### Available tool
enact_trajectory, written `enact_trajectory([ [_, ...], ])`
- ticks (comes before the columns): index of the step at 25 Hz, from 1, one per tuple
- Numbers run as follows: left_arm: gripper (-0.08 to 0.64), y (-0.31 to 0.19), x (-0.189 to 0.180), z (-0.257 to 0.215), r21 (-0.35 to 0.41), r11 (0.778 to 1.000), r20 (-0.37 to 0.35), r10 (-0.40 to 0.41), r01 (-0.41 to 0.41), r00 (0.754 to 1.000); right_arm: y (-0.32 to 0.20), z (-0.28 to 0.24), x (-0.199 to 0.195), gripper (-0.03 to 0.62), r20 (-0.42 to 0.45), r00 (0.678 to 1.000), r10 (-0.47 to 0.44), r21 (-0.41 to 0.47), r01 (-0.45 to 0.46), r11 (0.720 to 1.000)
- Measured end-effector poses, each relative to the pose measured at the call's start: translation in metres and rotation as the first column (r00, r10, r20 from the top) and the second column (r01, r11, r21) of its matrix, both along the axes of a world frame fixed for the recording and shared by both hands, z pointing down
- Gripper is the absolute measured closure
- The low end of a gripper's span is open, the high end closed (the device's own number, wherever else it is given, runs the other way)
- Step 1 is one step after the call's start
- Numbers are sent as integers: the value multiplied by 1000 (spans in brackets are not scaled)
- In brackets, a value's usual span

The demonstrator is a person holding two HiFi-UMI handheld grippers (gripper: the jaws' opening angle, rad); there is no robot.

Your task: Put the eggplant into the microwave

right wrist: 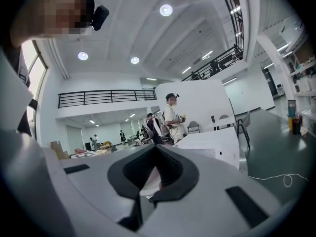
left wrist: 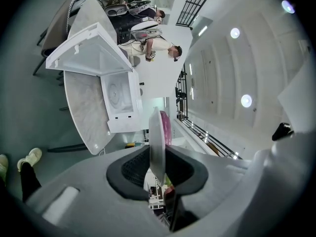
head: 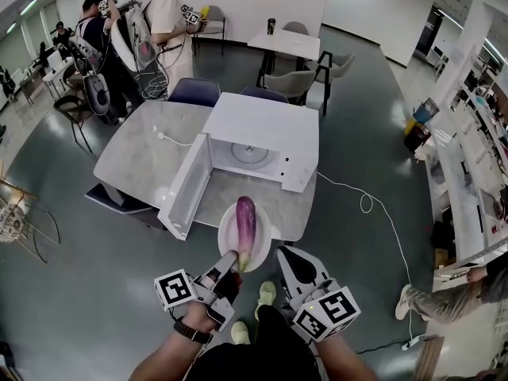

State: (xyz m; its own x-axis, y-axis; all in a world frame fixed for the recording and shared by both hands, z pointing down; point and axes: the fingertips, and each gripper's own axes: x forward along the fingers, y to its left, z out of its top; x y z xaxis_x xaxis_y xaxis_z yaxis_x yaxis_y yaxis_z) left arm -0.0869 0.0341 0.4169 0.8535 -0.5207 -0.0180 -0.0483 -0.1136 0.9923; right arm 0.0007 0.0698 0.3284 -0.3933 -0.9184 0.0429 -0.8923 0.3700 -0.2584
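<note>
A purple eggplant lies on a white plate held just short of the table's near edge. My left gripper is shut on the plate's near-left rim. In the left gripper view the plate runs edge-on between the jaws, with the eggplant behind it. My right gripper hangs just right of the plate, its jaws together and nothing seen in them. The white microwave stands on the table with its door swung open to the left and the glass turntable showing.
A grey marble table carries the microwave, and a white cable trails from it over the floor on the right. Chairs stand behind the table. Other people stand at the back left. My feet are below the plate.
</note>
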Motion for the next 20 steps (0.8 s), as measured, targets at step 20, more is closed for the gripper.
enact_trajectory([
  [20,479,-153,56,53,-19,993,15,-117,118,993,-178,13,51,591,31,982,-185,-21,186,982],
])
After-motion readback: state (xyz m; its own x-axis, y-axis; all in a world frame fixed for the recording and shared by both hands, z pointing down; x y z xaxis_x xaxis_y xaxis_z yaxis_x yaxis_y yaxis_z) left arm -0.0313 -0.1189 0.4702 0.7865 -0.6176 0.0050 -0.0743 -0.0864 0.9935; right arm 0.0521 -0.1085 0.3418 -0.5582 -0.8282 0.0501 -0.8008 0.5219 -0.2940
